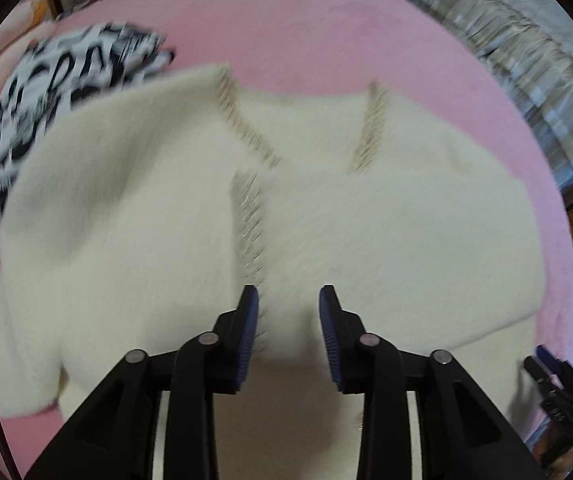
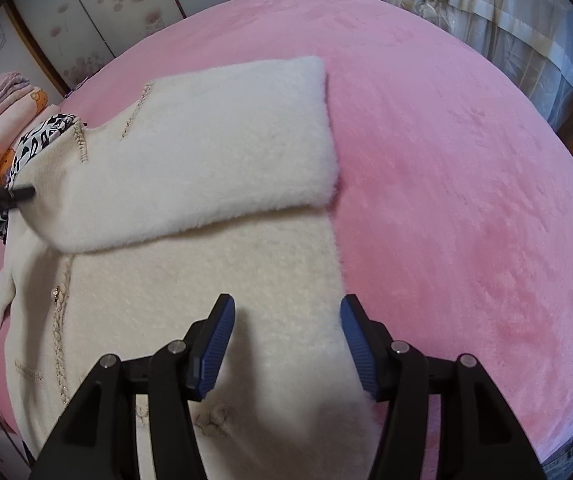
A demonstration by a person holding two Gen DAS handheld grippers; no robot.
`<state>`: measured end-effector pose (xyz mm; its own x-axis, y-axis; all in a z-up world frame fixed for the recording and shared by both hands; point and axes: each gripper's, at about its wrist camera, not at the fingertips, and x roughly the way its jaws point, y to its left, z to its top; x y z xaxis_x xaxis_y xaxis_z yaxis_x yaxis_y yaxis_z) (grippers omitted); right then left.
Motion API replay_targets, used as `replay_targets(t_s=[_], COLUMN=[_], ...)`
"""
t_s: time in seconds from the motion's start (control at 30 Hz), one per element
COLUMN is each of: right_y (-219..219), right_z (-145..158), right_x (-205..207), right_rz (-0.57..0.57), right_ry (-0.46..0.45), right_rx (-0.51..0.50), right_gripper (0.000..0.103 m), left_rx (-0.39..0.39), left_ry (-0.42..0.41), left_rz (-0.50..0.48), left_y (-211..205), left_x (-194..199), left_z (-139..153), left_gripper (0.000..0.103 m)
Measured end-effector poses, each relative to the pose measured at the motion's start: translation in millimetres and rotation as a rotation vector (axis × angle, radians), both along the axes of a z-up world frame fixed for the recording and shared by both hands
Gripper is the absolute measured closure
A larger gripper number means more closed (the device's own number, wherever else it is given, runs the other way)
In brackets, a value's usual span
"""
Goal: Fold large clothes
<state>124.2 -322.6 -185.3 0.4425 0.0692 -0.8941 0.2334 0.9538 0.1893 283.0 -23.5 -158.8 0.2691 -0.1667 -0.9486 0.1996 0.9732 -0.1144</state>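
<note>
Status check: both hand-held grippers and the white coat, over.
Left hand-held gripper open over white coat. Right hand-held gripper open at its edge. Sleeve folded across. Patterned garment touching far corner.

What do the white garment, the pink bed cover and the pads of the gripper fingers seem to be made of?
White garment: likely fluffy fleece or faux fur; matte, fuzzy edges, with beaded or chain-like trim.
Pink bed cover: probably short-pile plush; soft sheen with brushed streaks.
Pads on the right hand-held gripper: apparently blue rubber or plastic, finely ribbed, on black frames.
</note>
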Motion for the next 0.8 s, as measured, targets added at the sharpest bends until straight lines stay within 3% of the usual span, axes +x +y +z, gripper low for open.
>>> replay_targets(t_s=[0.07,0.17,0.43,0.5,0.53,0.57,0.73,0.8], right_y=[1,8,-5,-13,-16,-18,-14,-13], right_z=[3,6,-3,-10,-13,-15,-10,-13], right_x=[4,12,36,46,50,55,63,62], right_rz=[0.018,0.041,0.012,-0.009,-0.014,-0.017,0.017,0.03], right_ry=[-0.003,-0.009,-0.005,0.01,0.017,0.026,0.009,0.019], right_rx=[-0.01,-0.044,-0.13,-0.126,-0.118,-0.109,-0.133,-0.139], right_gripper=[0.047,0.041,0.04,0.04,0.04,0.04,0.04,0.04], left_rx=[-0.029,-0.069,-0.148,-0.163,-0.169,-0.154,-0.218,-0.195], left_ry=[0.049,0.07,0.057,0.058,0.057,0.051,-0.121,-0.119], left_rz=[0.029,0.052,0.085,0.08,0.07,0.066,0.099,0.119], left_y=[11,20,27,23,21,18,26,30], left_x=[-5,-8,5,11,14,15,5,3], left_z=[-19,-31,-38,-39,-43,-41,-9,-15], left_gripper=[0.057,0.051,0.045,0.061,0.08,0.089,0.09,0.09])
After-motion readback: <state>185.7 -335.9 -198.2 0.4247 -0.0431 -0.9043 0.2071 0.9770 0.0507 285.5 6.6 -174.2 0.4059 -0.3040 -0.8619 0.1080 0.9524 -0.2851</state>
